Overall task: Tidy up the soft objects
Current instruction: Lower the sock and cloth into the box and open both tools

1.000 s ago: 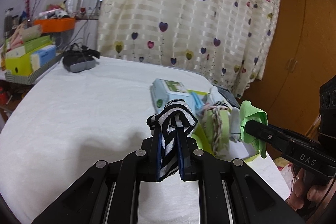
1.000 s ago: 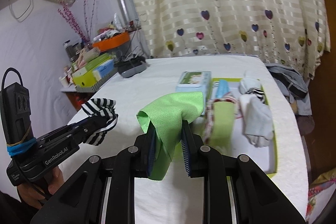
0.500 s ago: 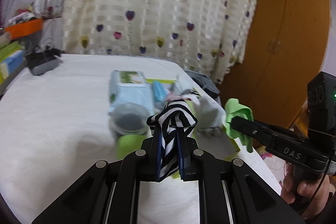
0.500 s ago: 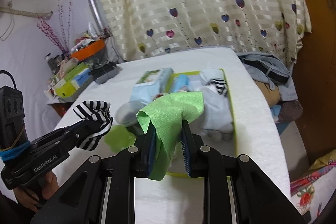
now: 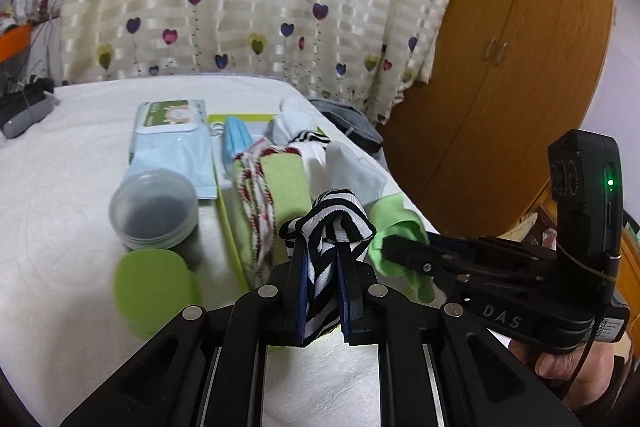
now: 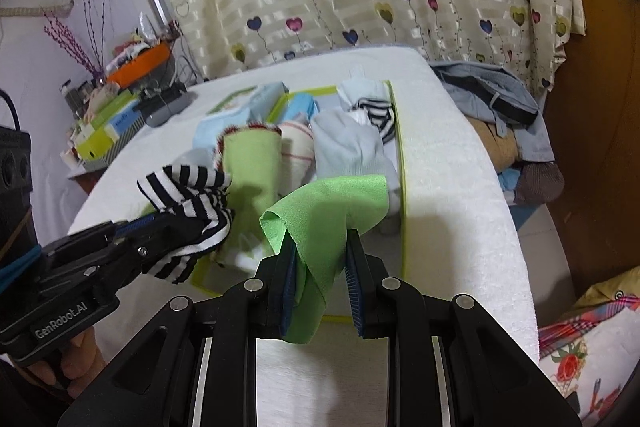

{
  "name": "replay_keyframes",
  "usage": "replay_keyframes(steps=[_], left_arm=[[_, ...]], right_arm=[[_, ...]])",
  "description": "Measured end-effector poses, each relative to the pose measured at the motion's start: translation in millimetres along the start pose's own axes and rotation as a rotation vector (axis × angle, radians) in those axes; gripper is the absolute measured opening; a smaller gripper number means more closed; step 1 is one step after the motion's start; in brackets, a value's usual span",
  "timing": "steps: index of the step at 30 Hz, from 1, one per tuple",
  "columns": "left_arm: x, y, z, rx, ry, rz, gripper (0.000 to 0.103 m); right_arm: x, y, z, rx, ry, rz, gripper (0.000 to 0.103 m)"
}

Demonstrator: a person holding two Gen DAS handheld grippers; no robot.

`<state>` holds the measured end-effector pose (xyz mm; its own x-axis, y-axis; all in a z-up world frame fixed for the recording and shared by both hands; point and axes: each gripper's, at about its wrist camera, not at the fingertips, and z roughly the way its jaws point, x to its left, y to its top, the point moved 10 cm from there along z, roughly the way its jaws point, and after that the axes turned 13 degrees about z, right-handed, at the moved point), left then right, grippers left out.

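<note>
Over the bed's right edge, the left gripper (image 5: 322,263) holds a striped sock (image 5: 328,223) tight in its jaws and the right gripper (image 6: 320,267) a green cloth (image 6: 332,203). Each should be lowered into a free gap of the green tray (image 6: 401,155) before release; its floor is mostly hidden.

Two grippers showing: left gripper (image 5: 323,259), right gripper (image 6: 320,251). 
One black-and-white striped cloth (image 5: 326,227) sitting between left jaws. 
One green cloth (image 6: 332,207) hanging between right jaws. 
One lime-rimmed tray (image 6: 402,187) lying on bed, far of both grippers. 
One green rolled towel (image 5: 286,183) lying in tray. 
One pale blue sock (image 6: 348,147) lying in tray, right side. 
One wipes pack (image 5: 172,135) lying left of tray. 
One clear round jar (image 5: 154,207) standing near left. 
One green lid (image 5: 154,287) lying nearest, left.
</note>
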<state>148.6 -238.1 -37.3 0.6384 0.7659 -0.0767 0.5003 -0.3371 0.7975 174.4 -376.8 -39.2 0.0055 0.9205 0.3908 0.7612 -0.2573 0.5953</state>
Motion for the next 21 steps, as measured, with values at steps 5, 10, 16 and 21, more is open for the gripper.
replay_keyframes(steps=[5,10,16,21], left_arm=[[-4,-4,14,0.037,-0.013,0.012,0.012],[-3,-6,25,0.062,-0.006,0.017,0.012],[-4,-8,38,0.089,-0.009,0.017,0.012],[-6,-8,38,0.090,-0.014,0.020,0.021]], right_arm=[[-7,-4,8,0.024,-0.010,0.002,0.024],[-9,-3,11,0.031,-0.015,-0.003,0.024],[-9,-3,9,0.025,-0.033,-0.030,0.041],[-7,-4,3,0.011,-0.026,-0.055,0.041]])
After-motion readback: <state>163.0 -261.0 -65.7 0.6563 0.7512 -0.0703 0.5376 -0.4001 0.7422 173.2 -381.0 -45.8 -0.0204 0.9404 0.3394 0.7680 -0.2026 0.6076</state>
